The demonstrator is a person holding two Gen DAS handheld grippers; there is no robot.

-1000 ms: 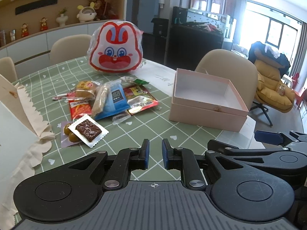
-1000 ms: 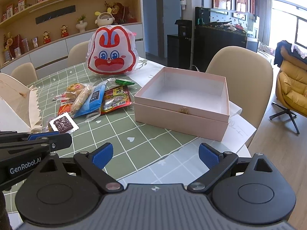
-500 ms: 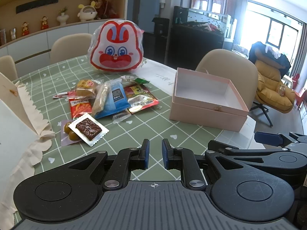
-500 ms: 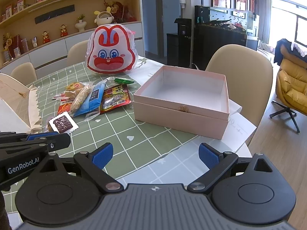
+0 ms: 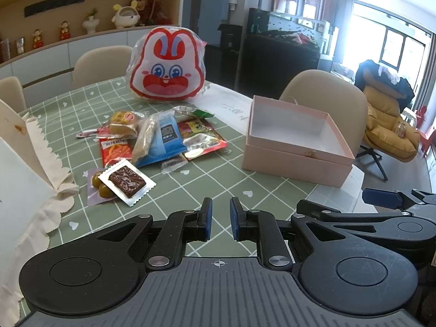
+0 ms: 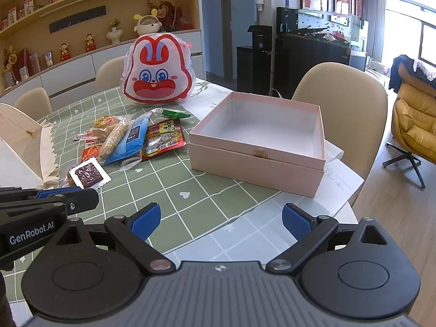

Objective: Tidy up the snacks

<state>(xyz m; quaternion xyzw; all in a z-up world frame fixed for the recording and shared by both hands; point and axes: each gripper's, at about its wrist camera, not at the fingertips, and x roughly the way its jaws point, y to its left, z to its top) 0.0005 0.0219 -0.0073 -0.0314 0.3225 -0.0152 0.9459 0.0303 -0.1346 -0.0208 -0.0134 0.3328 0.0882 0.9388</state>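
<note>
A pile of snack packets lies on the green checked tablecloth: a blue packet (image 5: 166, 141), a red packet (image 5: 203, 139), a brown square in clear wrap (image 5: 126, 182), a round cake (image 5: 122, 125). The pile also shows in the right wrist view (image 6: 130, 141). An open, empty pink box (image 5: 294, 147) stands to their right, also in the right wrist view (image 6: 259, 141). My left gripper (image 5: 220, 219) hovers near the table's front, nearly shut and empty. My right gripper (image 6: 220, 222) is open and empty in front of the box.
A big rabbit-face bag (image 5: 167, 65) stands behind the snacks. A cream paper bag (image 5: 24, 152) lies at the left. Beige chairs (image 6: 343, 100) ring the table. White paper (image 6: 340, 182) lies under the box near the table edge.
Both grippers have drifted slightly toward the table, and the snacks and box look a little nearer. Jaw openings are unchanged.
</note>
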